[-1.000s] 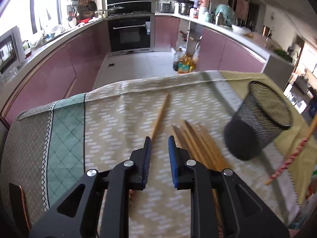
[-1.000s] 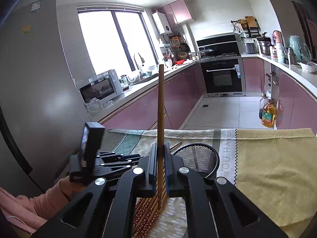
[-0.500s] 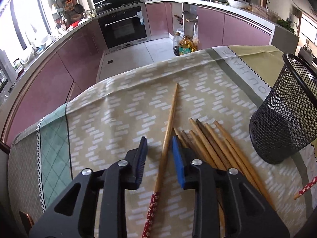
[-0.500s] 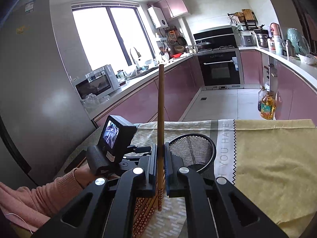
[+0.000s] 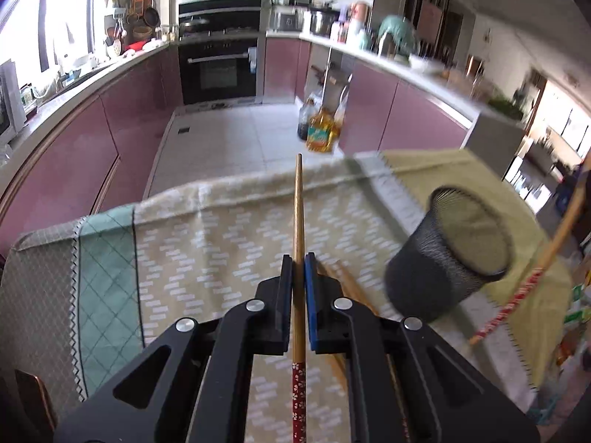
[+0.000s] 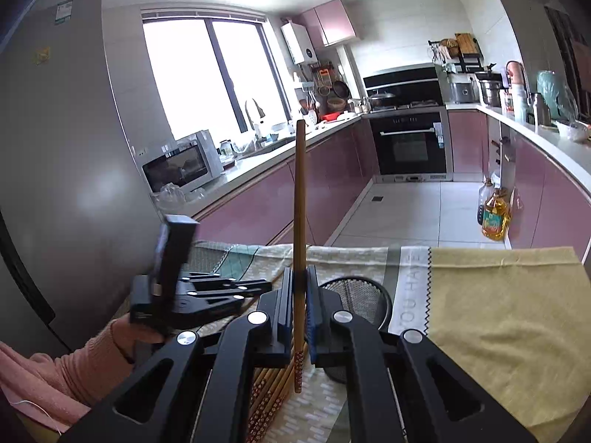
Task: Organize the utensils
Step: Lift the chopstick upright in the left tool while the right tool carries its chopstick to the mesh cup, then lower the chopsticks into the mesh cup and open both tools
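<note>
Table cloth (image 5: 221, 229): patterned beige w/ green panel at left, yellow-green section at right.
Mesh cup (image 5: 448, 258): black, on cloth at right, empty inside as far as visible.
Loose chopsticks (image 6: 267, 391): bundle flat on cloth, near side, just left of cup.
Left gripper (image 5: 298, 269): jaws closed on one chopstick (image 5: 298, 214), held above cloth, tip pointing far.
Right gripper (image 6: 299, 284): clamped on 2nd chopstick (image 6: 300, 199), upright, red-patterned end down, near cup.

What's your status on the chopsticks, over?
Left gripper shut on a chopstick. Right gripper shut on another chopstick. Mesh cup empty, nothing blocking; more chopsticks on the cloth.
</note>
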{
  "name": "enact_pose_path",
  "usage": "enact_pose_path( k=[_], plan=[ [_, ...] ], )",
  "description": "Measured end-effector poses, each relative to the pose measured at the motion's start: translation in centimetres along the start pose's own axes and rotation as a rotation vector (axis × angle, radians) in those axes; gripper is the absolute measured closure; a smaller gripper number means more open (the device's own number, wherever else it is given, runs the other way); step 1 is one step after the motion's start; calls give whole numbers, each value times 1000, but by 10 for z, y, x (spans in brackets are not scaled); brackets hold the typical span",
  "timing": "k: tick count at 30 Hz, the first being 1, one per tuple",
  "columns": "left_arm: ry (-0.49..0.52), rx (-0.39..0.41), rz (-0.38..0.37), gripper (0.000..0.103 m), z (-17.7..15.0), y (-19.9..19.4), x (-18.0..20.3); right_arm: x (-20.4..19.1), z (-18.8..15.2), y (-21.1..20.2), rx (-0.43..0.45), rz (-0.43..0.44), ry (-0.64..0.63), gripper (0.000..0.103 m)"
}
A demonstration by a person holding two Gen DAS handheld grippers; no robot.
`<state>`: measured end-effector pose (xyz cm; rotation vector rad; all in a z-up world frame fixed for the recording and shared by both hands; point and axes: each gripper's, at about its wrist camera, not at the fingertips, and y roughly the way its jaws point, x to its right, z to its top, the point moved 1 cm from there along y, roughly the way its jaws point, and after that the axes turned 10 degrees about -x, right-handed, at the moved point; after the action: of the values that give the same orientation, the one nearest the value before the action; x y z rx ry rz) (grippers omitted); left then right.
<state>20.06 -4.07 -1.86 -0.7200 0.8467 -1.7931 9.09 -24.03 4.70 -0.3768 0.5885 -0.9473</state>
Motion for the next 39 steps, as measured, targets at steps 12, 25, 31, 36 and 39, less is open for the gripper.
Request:
enact_pose_path(
  k=[12,25,31,36,39],
  plan=[
    [-22,296,-206,96,16,-108,24,6,31,-12,73,-25,-30,97],
    [-80,412,-179,96,81,-54,94,27,49,-3,99,-31,5,97],
    [-65,425,-115,96,95,-21,122,42,51,6,86,-32,28,97],
    [-47,369,-72,96,93,16,132,54,42,27,4,-37,47,97],
    [-27,323,-66,95,82,29,130,58,37,38,-45,-35,49,97]
  ],
)
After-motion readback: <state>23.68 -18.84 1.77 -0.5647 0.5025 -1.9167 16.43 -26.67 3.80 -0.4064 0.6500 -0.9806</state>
